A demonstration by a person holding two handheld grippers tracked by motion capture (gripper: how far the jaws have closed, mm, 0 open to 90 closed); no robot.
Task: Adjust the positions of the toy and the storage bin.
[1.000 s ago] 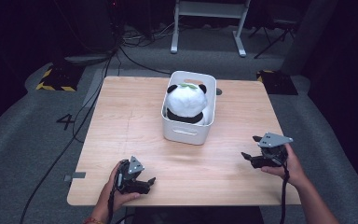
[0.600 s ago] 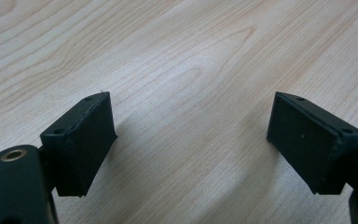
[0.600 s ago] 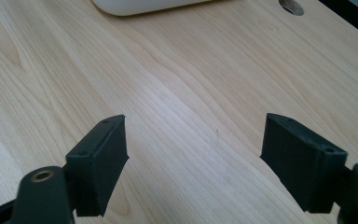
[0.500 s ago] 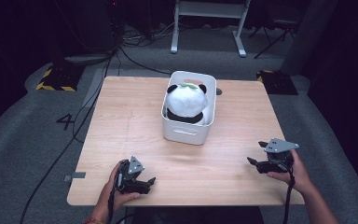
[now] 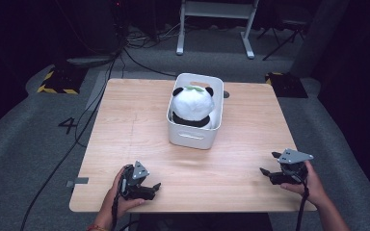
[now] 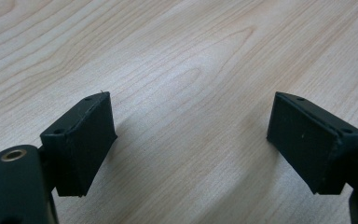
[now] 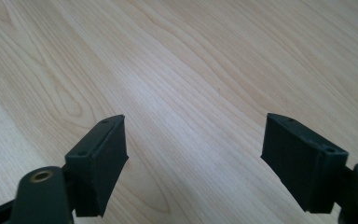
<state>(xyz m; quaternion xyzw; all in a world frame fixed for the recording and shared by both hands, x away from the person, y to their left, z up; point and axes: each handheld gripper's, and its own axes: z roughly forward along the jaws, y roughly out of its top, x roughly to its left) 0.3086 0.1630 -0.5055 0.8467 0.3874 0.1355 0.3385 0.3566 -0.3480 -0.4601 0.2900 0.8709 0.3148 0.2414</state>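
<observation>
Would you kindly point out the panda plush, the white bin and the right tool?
panda plush (image 5: 193, 102), high view, on its white head.
white bin (image 5: 191, 137), high view, on its near wall.
right tool (image 5: 268, 164), high view, midway between its fingertips.

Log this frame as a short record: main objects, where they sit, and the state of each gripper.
surface: wooden table
container: white bin, at the table's middle, toward the far side
contents: panda plush sitting inside the bin
left gripper: near edge, fingers open, holding nothing
right gripper: near right edge, fingers open, holding nothing
contact: neither gripper touches bin or plush
</observation>
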